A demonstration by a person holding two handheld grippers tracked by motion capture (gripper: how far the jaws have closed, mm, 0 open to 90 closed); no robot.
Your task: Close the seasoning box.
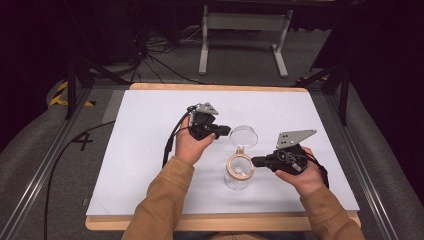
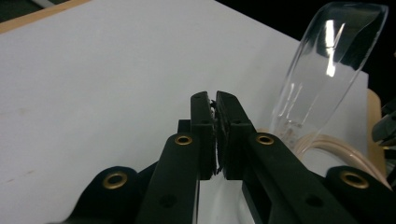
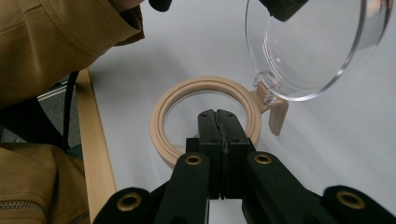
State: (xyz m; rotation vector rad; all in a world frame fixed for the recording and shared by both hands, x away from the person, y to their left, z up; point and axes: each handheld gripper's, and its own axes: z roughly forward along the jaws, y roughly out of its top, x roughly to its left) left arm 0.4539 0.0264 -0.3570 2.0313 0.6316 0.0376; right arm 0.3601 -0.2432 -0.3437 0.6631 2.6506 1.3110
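Observation:
A clear jar (image 1: 237, 179) with a tan rim (image 1: 240, 166) stands on the white table, a little right of centre. Its round clear lid (image 1: 244, 136) is swung back on a tan hinge (image 3: 278, 114) and stands up behind the mouth. My left gripper (image 1: 227, 131) is shut with nothing in it, its tip just left of the lid (image 2: 327, 60). My right gripper (image 1: 255, 161) is shut and empty too, and its tip is at the right side of the rim. In the right gripper view its jaws (image 3: 218, 115) hang over the near part of the rim (image 3: 161, 116).
The white table sheet (image 1: 150, 150) lies on a wooden board (image 1: 215, 222) whose edge runs along the front. Tan jacket sleeves (image 1: 160, 200) come in from the bottom. Metal rails (image 1: 45, 165) flank the table, and cables lie on the floor behind.

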